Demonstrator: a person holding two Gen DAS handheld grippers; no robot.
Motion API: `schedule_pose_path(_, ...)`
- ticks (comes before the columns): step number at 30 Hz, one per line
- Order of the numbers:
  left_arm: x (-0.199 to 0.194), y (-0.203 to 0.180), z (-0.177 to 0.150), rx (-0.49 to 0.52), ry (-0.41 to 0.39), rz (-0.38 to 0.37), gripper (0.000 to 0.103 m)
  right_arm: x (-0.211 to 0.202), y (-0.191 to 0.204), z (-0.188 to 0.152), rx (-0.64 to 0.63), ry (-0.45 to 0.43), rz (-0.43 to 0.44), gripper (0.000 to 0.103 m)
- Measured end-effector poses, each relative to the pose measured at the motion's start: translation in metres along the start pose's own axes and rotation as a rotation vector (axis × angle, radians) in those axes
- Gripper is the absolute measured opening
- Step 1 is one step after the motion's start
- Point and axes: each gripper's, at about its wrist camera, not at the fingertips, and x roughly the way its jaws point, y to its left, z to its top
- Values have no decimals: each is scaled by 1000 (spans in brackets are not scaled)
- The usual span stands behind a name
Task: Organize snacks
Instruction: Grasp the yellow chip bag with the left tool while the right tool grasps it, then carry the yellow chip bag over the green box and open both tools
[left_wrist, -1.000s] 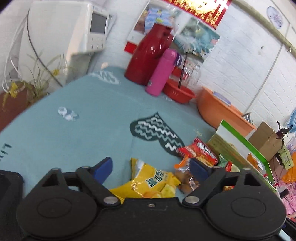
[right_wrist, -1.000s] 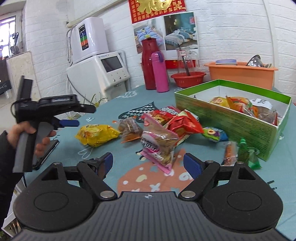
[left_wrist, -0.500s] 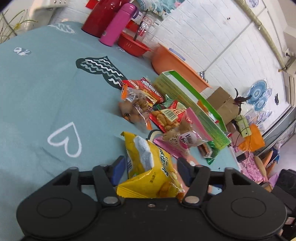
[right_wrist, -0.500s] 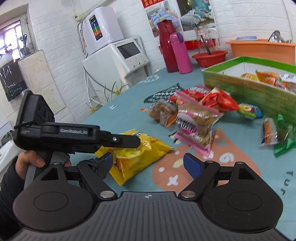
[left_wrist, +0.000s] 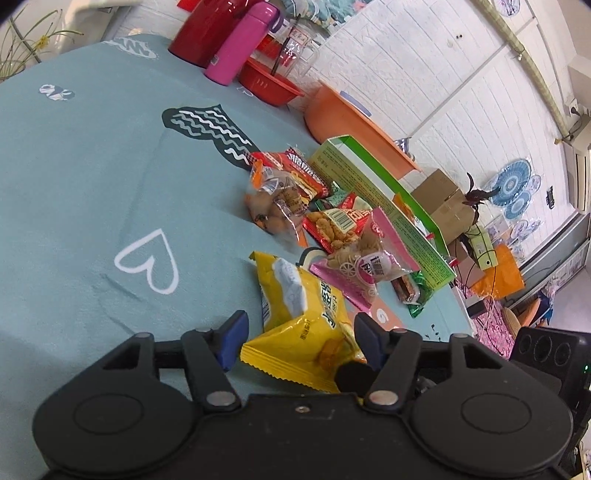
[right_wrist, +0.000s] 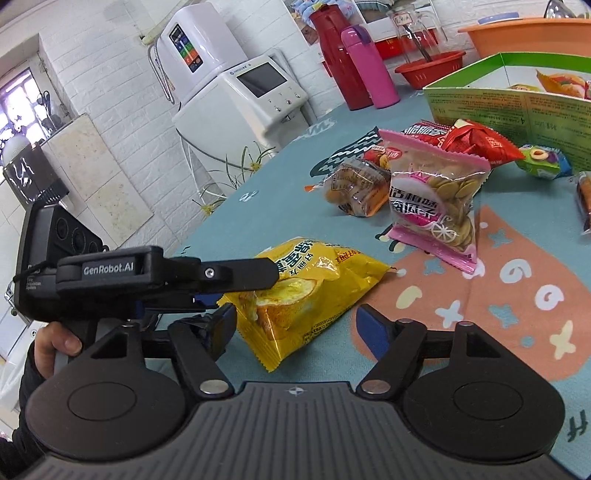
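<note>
A yellow snack bag (left_wrist: 306, 306) lies on the teal tablecloth, its near end between the blue pads of my left gripper (left_wrist: 299, 338). The jaws are closing around it and a small gap still shows at the left pad. In the right wrist view the same yellow bag (right_wrist: 314, 280) sits just ahead of my right gripper (right_wrist: 295, 328), which stands open with nothing gripped. The left gripper's finger (right_wrist: 236, 273) reaches over the bag's left end. Beyond lie a pink biscuit bag (right_wrist: 436, 192), a clear cookie bag (right_wrist: 354, 188) and red packets (right_wrist: 476, 142). The green box (right_wrist: 498, 110) holds several snacks.
A red thermos (left_wrist: 207, 33), pink bottle (left_wrist: 240, 44), red basket (left_wrist: 269, 85) and orange basin (left_wrist: 347, 118) stand at the table's far edge. A white water dispenser (right_wrist: 255, 92) stands beyond the table's left side. A hand (right_wrist: 55, 347) holds the left gripper's handle.
My left gripper swung toward the snack pile and came down over the yellow bag, its jaws narrowing around it. My right gripper tilted down and moved close to the same bag.
</note>
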Motion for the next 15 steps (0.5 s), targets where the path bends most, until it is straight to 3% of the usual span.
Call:
schedule_pose_path(1, 3, 1, -1, 2, 9, -3, 74, 3, -1, 0, 6, 1, 3, 103)
schedule_pose_path(2, 6, 3, -2, -6, 4, -10, 73, 6, -2, 1, 9, 3, 3, 102)
schedule_pose_path(3, 8, 4, -3, -12, 2, -13, 59, 9, -2, 0, -6, -3, 8, 99)
schedule_pose_path(4, 9, 2, -4, -12, 4, -13, 56, 10, 0, -1, -29, -8, 0, 85)
schedule_pose_path(5, 9, -1, -6, 0, 2, -7, 56, 11, 2, -2, -39, -5, -5, 71)
schedule_pose_path(8, 5, -10, -9, 21, -5, -19, 52, 6, -1, -2, -27, -4, 8, 57)
schedule_pose_path(11, 0, -21, -6, 34, -20, -50, 51, -8, 1, -1, -51, -33, 3, 51)
schedule_pose_path(15, -6, -49, 8, 109, -69, -96, 51, -32, 9, 9, -120, -120, -20, 51)
